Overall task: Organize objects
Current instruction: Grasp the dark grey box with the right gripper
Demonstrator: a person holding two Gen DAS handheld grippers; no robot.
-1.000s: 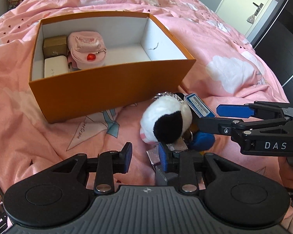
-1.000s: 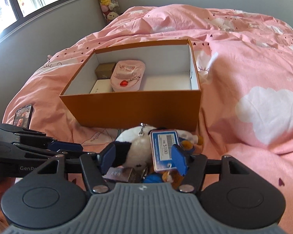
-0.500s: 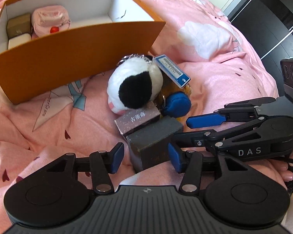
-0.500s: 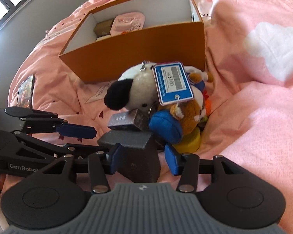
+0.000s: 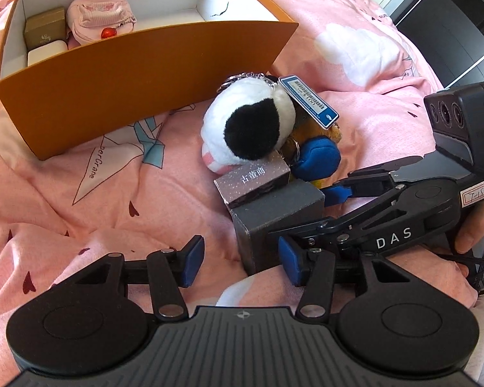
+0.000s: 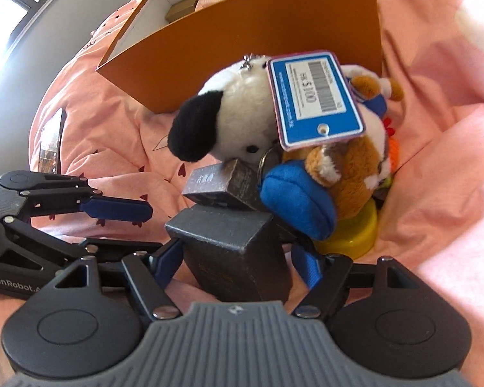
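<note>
A pile lies on the pink bedspread: a dark grey box [image 5: 275, 217], a smaller glittery box [image 5: 251, 177], a white-and-black plush [image 5: 248, 125] with a blue tag [image 5: 308, 100], and a brown plush with a blue pouch [image 5: 316, 158]. My left gripper [image 5: 240, 262] is open and empty just short of the grey box. My right gripper [image 6: 238, 262] is open with its fingers on either side of the grey box [image 6: 232, 254]. The plush [image 6: 232, 109] and tag [image 6: 316, 100] sit behind it.
An open orange box [image 5: 138, 74] stands beyond the pile and holds a pink pouch [image 5: 98, 17], a gold box [image 5: 43, 30] and a white box [image 5: 45, 52]. A yellow round container [image 6: 354, 235] lies under the brown plush. A phone [image 6: 50, 143] lies left.
Both grippers pulled back from the plush pile and dropped lower. The right gripper has closed in so its open fingers now straddle the dark grey box.
</note>
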